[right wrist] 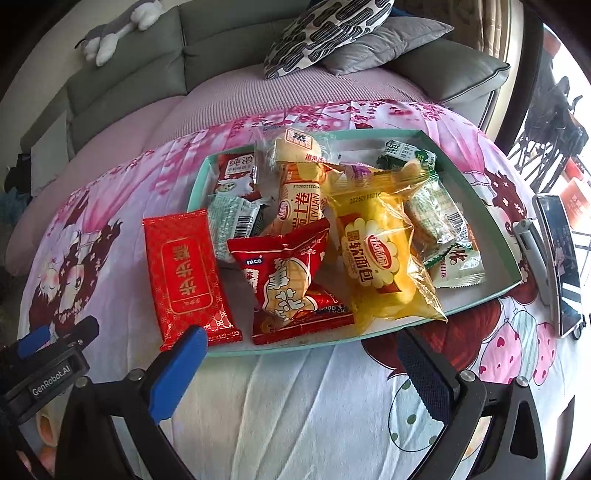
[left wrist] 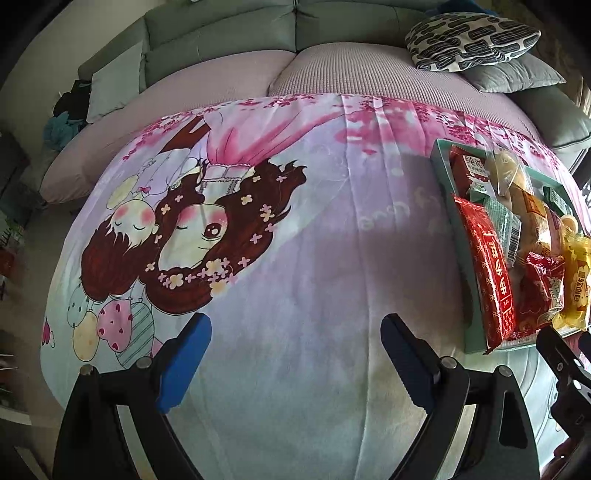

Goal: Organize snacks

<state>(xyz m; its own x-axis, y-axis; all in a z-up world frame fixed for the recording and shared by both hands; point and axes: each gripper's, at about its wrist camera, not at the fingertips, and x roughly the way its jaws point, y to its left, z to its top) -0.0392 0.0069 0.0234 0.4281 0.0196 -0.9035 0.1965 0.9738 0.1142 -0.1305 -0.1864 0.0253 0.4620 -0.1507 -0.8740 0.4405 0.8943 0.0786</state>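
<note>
Cartoon-print cloth (left wrist: 295,258) over table; patterned cushion (right wrist: 325,33) on grey sofa (right wrist: 147,55); phone (right wrist: 561,258) on stand.

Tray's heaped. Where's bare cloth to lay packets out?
Free: the printed cloth left of the tray, ahead of the left tool; also the near strip between the tray's front rim and the right tool. Crowded: tray interior, and its right side by the phone.

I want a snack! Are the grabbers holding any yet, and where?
No. The left hand-held gripper and right hand-held gripper are both open, holding nothing; the snacks lie in the teal cardboard tray.
</note>
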